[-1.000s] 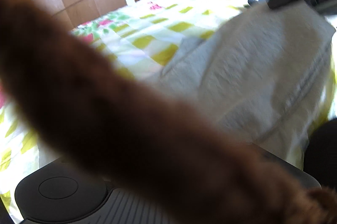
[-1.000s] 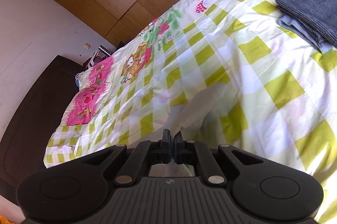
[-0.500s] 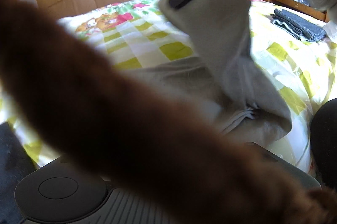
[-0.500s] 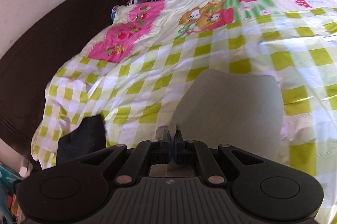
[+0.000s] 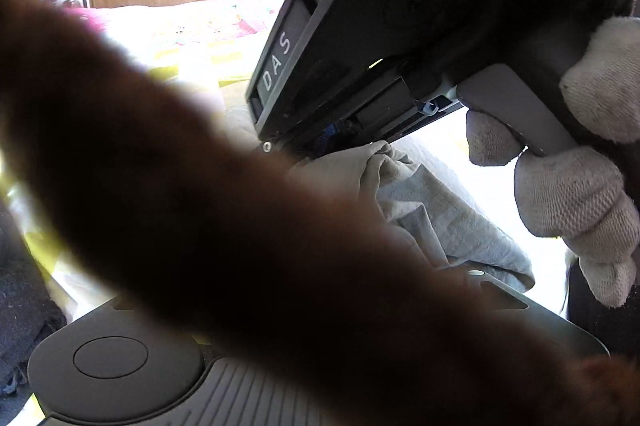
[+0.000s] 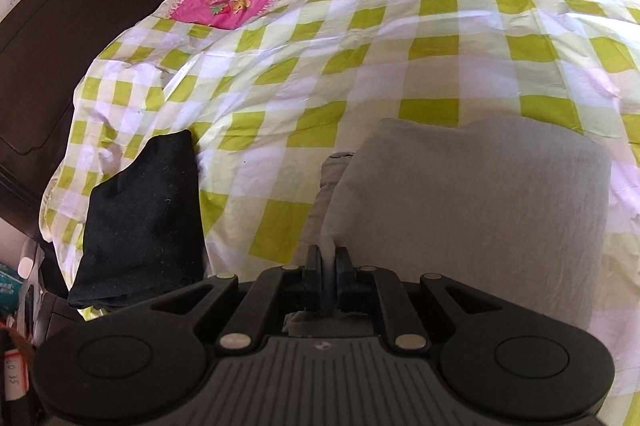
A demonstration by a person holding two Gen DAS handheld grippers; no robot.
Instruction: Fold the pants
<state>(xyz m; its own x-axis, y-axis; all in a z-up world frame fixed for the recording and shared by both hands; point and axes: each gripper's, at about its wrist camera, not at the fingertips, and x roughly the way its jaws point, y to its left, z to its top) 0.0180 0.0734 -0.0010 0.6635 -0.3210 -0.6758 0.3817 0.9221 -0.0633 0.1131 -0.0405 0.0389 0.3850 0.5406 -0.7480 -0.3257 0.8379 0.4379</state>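
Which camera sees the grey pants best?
The right wrist view: the pants lie folded across the checked bedcover, pinched in the right gripper. In the left wrist view, a blurry brown sleeve hides most of them; only bunched cloth shows.

black tongs (image 6: 329,262) marked "das", grey knit glove (image 5: 576,202).

Bright daylight overexposes the bedspread (image 5: 192,38); a blurred brown shape (image 5: 200,206) blocks the left view.
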